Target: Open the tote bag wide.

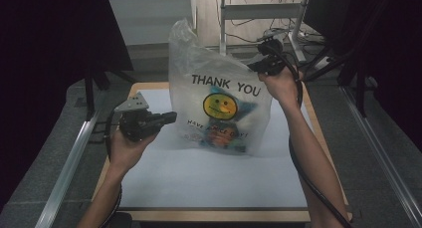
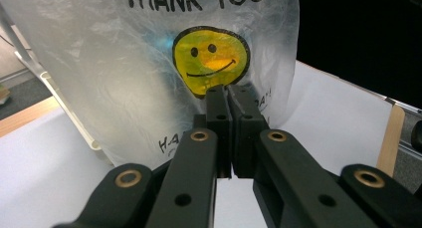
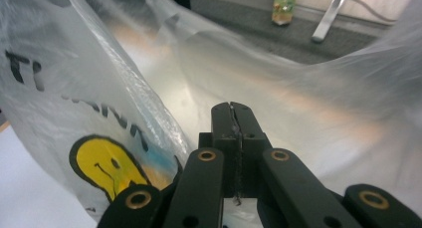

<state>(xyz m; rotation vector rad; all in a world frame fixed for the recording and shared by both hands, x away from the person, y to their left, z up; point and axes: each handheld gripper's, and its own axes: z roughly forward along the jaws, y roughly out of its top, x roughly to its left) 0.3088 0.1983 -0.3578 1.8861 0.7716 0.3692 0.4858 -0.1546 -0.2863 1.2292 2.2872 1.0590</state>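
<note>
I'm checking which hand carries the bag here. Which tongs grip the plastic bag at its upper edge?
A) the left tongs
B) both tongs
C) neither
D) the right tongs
D: in the high view the right tongs pinch the top right edge of the plastic bag, while the left tongs sit shut beside it, apparently holding nothing.

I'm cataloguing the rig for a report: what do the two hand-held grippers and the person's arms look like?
Both are matte black. The left hand-held gripper carries a grey three-cornered plate on top; the right hand-held gripper trails a thick black cable along the forearm. In the gripper views, each has two blocky black jaws on flat linkage bars with brass-coloured pivot rings. The forearms are bare, with no sleeves visible.
</note>
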